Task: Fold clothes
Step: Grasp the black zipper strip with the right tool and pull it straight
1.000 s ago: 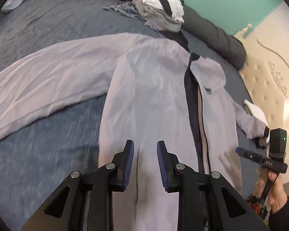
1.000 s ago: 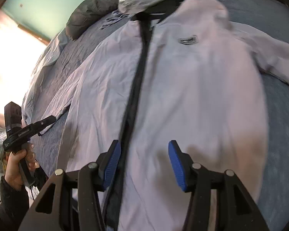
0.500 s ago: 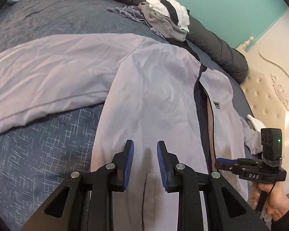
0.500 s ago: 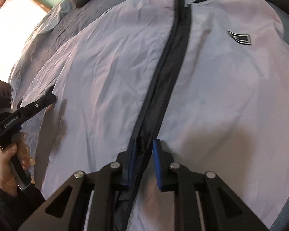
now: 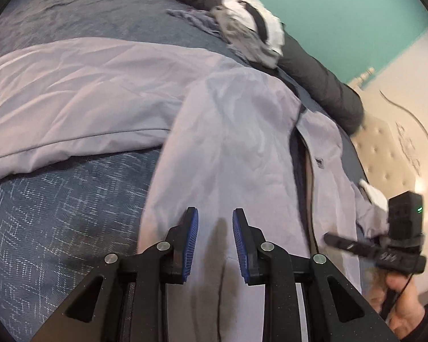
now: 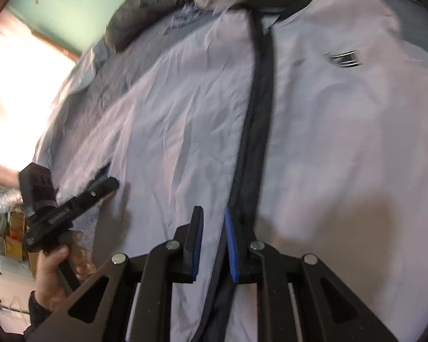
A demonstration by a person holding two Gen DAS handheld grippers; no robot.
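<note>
jacket (image 6: pixel 342 148) spread flat on bed (image 5: pixel 57 213), long axis running ahead of both | right gripper (image 6: pixel 213 222) fingers slightly apart, straddling dark zipper band (image 6: pixel 259 108), nearer it | left gripper (image 5: pixel 215 222) fingers apart over front panel

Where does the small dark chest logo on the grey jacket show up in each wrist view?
Left wrist: the chest logo sits right of centre, just right of the dark zipper strip.
Right wrist: the chest logo is upper right, blurred, again right of the strip.
Shared landmark: the dark zipper strip down the jacket.
</note>
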